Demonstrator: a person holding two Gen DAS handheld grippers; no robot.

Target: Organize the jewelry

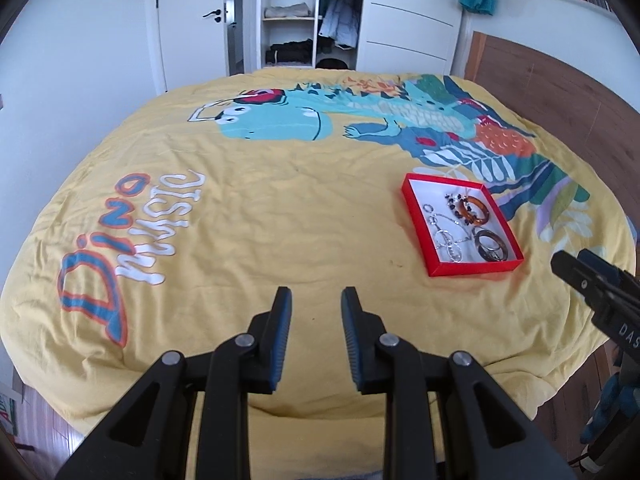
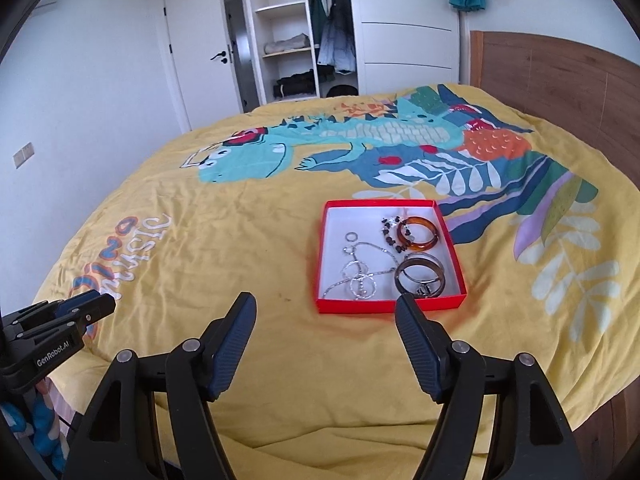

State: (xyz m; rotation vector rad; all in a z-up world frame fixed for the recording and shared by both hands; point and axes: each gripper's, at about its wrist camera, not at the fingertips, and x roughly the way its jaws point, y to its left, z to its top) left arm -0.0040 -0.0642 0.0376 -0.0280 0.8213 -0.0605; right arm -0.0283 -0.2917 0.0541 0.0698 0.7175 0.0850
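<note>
A red box (image 2: 390,304) with a white inside lies on the yellow bedspread; it also shows in the left wrist view (image 1: 472,269). In it are an amber bangle (image 2: 417,233), a dark brown bangle (image 2: 420,276), a dark beaded piece (image 2: 391,233) and silver chains with rings (image 2: 358,272). My right gripper (image 2: 326,308) is open and empty, just short of the box's near edge. My left gripper (image 1: 316,300) is open and empty over bare bedspread, left of the box.
The bedspread (image 1: 280,208) has a dinosaur print and "Dino Music" lettering. A wooden headboard (image 2: 560,80) is at the right. An open wardrobe (image 2: 304,40) and a door (image 2: 200,60) stand beyond the bed. The bed's near edge is under the grippers.
</note>
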